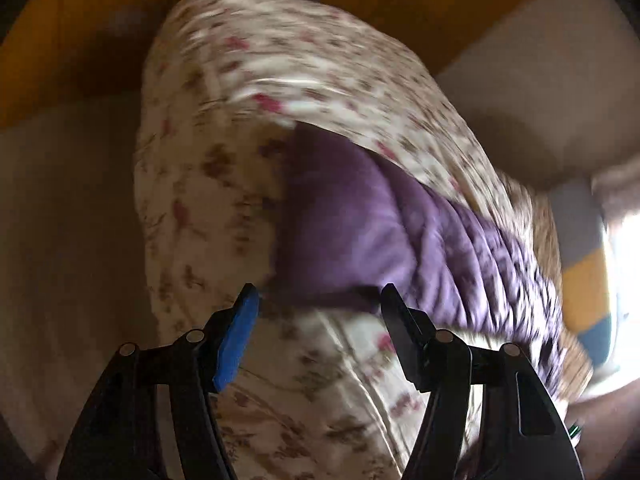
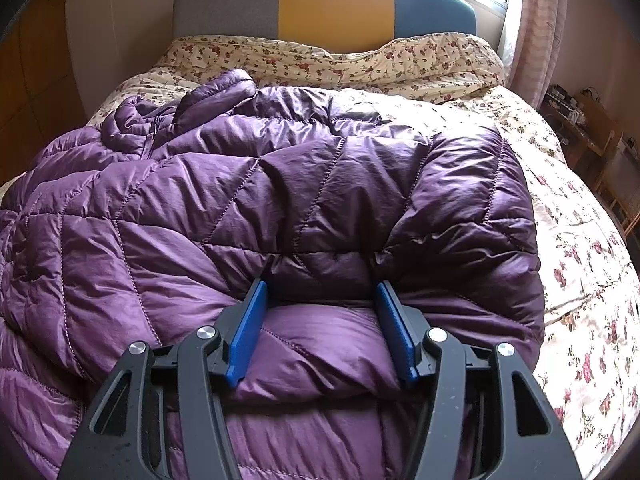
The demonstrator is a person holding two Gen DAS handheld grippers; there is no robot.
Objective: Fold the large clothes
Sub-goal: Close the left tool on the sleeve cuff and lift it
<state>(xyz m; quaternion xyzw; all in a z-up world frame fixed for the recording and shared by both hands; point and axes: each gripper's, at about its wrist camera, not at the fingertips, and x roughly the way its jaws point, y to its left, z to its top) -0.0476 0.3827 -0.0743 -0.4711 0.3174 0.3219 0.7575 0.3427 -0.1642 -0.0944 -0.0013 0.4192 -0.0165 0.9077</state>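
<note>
- Right gripper [image 2: 320, 292] pinches a puffy fold of the purple quilted jacket [image 2: 280, 184] between its blue pads [image 2: 246, 332].
- Jacket lies spread across the floral bedspread [image 2: 580, 240], collar toward the headboard [image 2: 324, 0].
- Left gripper [image 1: 318, 296] hangs with jaws apart and empty above the bedspread, near the jacket's edge.

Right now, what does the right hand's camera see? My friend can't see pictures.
A puffy purple quilted jacket lies spread on a bed with a flowery cover. The right gripper has a bulge of the jacket between its blue pads. Behind is a grey, yellow and blue headboard.
</note>
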